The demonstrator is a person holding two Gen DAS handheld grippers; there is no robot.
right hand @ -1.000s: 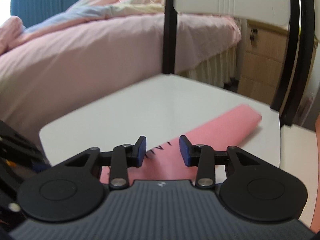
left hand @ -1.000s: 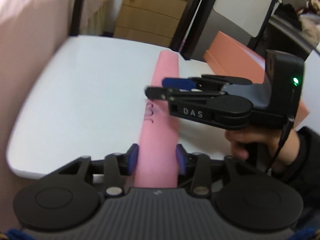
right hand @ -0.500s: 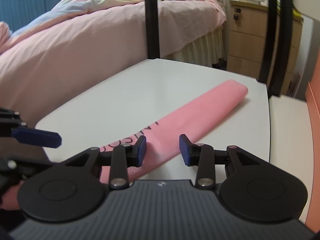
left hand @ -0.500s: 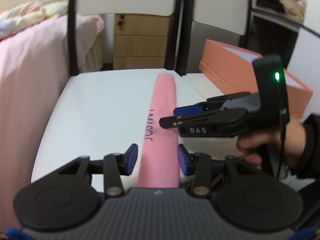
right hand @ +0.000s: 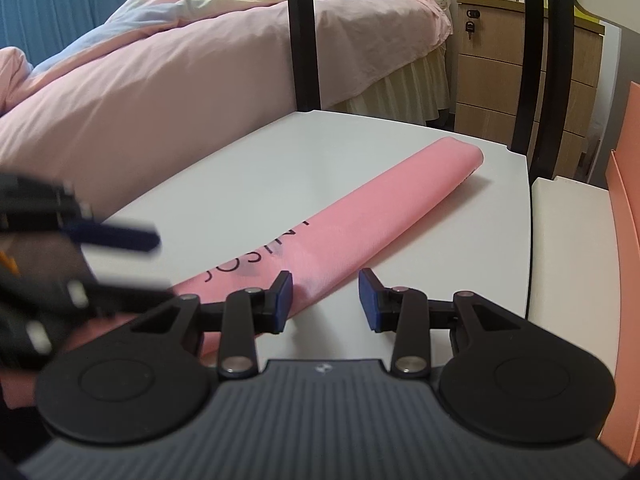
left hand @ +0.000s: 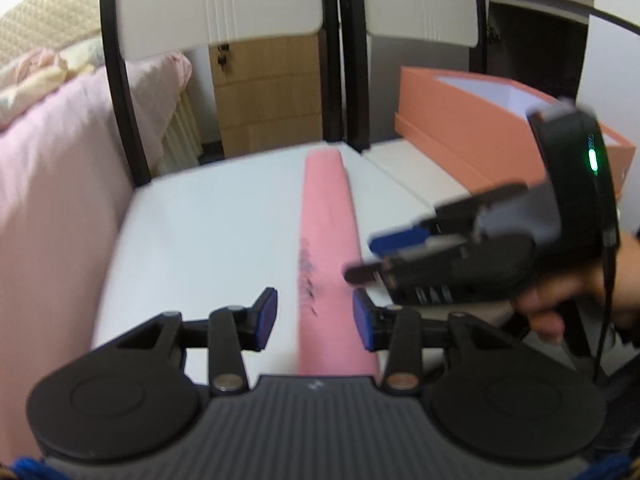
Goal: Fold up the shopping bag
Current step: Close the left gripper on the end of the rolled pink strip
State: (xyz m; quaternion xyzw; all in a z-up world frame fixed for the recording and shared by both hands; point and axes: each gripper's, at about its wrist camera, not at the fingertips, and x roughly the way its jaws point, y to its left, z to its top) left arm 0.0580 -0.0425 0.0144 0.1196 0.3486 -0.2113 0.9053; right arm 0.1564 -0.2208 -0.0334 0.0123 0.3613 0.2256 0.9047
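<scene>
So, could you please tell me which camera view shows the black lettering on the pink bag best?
The right wrist view: the lettering on the pink bag is sharp there, though part is smudged and the right gripper hides its near end. The left wrist view shows only a blurred dark streak.

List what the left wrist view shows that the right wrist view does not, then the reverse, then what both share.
Only the left wrist view: the person's hand holding the right gripper, its green light lit, and the top of the orange box.

Only the right wrist view: the blue curtain, the rumpled bedding, and the left gripper as a blur at the left edge.

Both: the pink shopping bag folded into a long strip on the white table, the wooden drawers, the white chair backs, and jaws standing open, gripping nothing.
</scene>
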